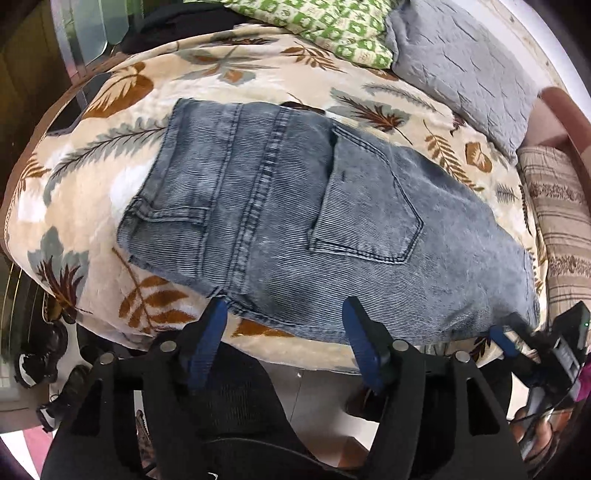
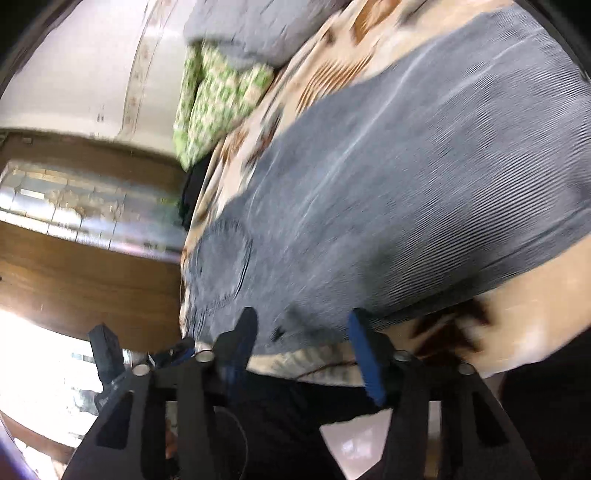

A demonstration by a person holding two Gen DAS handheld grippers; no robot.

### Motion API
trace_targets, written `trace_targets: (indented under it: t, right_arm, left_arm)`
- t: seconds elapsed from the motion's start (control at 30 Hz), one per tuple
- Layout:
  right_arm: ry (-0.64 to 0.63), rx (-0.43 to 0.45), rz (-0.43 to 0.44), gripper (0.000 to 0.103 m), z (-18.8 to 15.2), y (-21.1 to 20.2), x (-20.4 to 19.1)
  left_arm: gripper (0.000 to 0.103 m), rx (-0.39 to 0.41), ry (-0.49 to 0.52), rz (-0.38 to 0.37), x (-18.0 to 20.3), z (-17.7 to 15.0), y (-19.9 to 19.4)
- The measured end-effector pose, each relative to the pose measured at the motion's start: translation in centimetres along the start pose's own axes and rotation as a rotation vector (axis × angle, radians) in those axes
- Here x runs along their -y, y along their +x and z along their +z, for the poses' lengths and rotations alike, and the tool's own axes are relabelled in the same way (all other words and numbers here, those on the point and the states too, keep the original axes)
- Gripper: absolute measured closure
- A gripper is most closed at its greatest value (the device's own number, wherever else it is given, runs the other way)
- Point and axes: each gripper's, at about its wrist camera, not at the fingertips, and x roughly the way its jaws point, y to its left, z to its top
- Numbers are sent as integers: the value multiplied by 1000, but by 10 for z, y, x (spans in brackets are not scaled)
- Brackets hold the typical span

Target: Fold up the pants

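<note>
Behind everything we are seeing a bed with a soft leaf blanket (image 1: pixel 122 92) spread over it, cream with brown and grey leaves. We are using this blanket as our landmark. At the far end of the blanket a green patterned pillow (image 1: pixel 332 26) and a grey quilted pillow (image 1: pixel 461 66) are lying side by side.

In the middle of the blanket the pants (image 1: pixel 295 206) are lying flat. They are looking folded already into a thick, short bundle. Their long side is running across us, from the far left toward the near right edge of the blanket. The cloth is faded grey-blue denim with fine ribs, a stitched seam and two back pockets on top.

We are holding the left gripper (image 1: pixel 284 332) at the near edge of the blanket, just in front of the pants. Its blue-padded fingers are standing apart, with nothing between them. The right gripper (image 2: pixel 306 339) is hovering at the near right corner of the pants, fingers apart and empty too. That view is blurry.

We think both hands are about equally near, so either could reach forward to the near edge for the next fold.
</note>
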Motion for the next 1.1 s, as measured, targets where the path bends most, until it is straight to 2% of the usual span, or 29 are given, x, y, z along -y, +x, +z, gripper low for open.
trace_targets:
  t: [0.13, 0.43, 0.6, 0.83, 0.97, 1.1]
  right_arm:
    - [65, 112, -35, 37, 12, -40, 28]
    - [231, 332, -84, 30, 21, -115, 97]
    - [283, 412, -106, 28, 20, -146, 129]
    - [340, 477, -110, 27, 15, -162, 163]
    - [343, 491, -95, 27, 10, -165, 175]
    - [336, 504, -42, 27, 8, -165, 180]
  left_arm:
    - [39, -7, 36, 22, 16, 3, 2]
    - [37, 9, 169, 106, 65, 7, 1]
    - [34, 14, 246, 136, 95, 10, 3]
    - [32, -42, 386, 147, 155, 25, 22]
    - [32, -114, 462, 105, 203, 33, 38]
    - [32, -159, 543, 78, 253, 38, 52]
